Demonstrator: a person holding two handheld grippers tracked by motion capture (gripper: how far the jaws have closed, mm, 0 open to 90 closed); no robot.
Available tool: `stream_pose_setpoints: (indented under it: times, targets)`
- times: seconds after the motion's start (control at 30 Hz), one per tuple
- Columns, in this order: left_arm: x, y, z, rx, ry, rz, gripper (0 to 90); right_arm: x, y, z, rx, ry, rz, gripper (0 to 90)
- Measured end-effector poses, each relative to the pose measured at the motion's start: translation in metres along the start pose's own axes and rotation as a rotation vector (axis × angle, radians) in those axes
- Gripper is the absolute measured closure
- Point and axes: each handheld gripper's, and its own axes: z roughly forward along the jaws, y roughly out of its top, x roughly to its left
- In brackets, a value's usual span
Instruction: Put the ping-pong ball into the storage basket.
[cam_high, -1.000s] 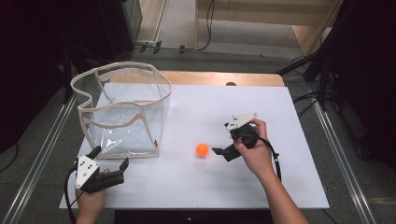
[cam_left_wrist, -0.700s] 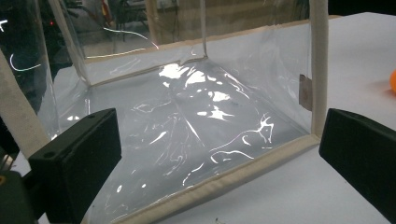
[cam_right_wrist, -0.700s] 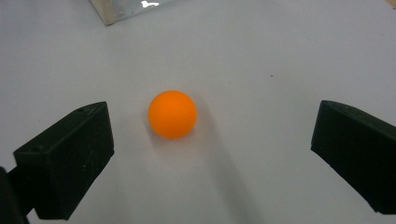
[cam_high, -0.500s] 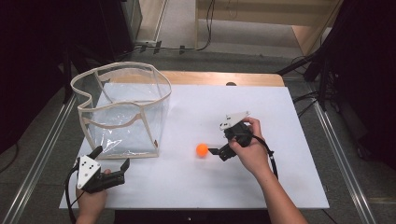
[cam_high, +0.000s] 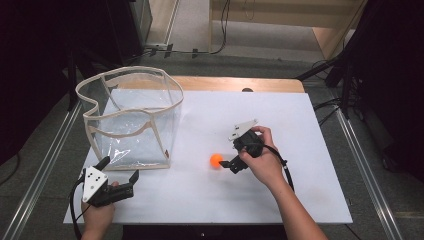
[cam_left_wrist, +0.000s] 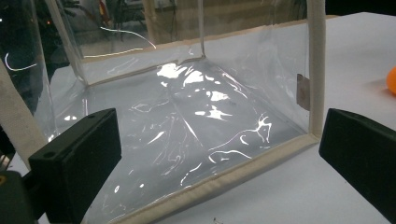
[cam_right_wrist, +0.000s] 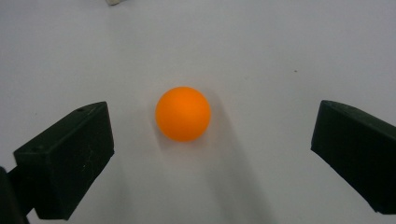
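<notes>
Scene: a white table (cam_high: 300, 130) seen from above, with a person's two hands each holding a gripper, a small orange ball and a clear plastic bag.

Ball: the orange ball (cam_right_wrist: 183, 113) lies on the bare table, centred between the right gripper's two jaws and a little beyond their tips, touching neither.

Right gripper: the right gripper (cam_high: 226, 163) sits low over the table, jaws wide apart and empty, pointed at the ball from just beside it.

Left gripper: the left gripper (cam_high: 119, 168) has its jaws spread wide too, holding nothing. The near bottom edge of the bag (cam_left_wrist: 187, 140) runs across just beyond the jaw tips.

Bag: clear, floppy plastic with cream fabric trim, standing open at the top. The ball shows as an orange sliver beyond the right-hand jaw in the left gripper view.

Handling: the ball looks light, smooth, hard and hollow, so it would likely roll away at a nudge or squirt out of a lopsided squeeze. The safest hold is probably across its widest part, both jaws meeting it evenly, with gentle pressure.

Writing: no brand, label or lettering can be read on the ball or the bag. A small pale tag on the bag's seam is too blurred to read.
</notes>
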Motion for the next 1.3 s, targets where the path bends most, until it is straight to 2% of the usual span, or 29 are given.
stream_pose_setpoints:
  times: [0.27, 0.77, 1.03, 1.07, 1.1, 1.23, 1.27, 1.3]
  targets:
    - [0.000, 0.000, 0.000, 0.002, -0.001, 0.000, 0.0, 0.002, 0.006, 0.010, 0.027, 0.011, -0.023, 0.0]
    - [0.000, 0.000, 0.000, 0.001, -0.007, -0.002, 0.0, 0.006, 0.012, 0.026, 0.110, 0.034, -0.047, 0.0]
    - [0.000, 0.000, 0.000, 0.002, -0.010, -0.002, 0.0, 0.010, 0.014, 0.033, 0.157, 0.031, -0.065, 0.0]
    - [0.000, 0.000, 0.000, 0.002, -0.010, -0.003, 0.0, 0.010, 0.014, 0.034, 0.157, 0.031, -0.077, 5.3]
    - [0.000, 0.000, 0.000, 0.003, -0.010, -0.003, 0.0, 0.011, 0.014, 0.034, 0.157, 0.025, -0.068, 7.7]
    - [0.000, 0.000, 0.000, 0.003, -0.011, -0.004, 0.0, 0.011, 0.015, 0.038, 0.175, 0.025, -0.071, 7.7]
    - [0.000, 0.000, 0.000, 0.003, -0.011, -0.004, 0.0, 0.011, 0.016, 0.039, 0.171, 0.027, -0.089, 7.7]
    - [0.000, 0.000, 0.000, 0.003, -0.010, -0.003, 0.0, 0.012, 0.016, 0.040, 0.178, 0.029, -0.074, 7.7]
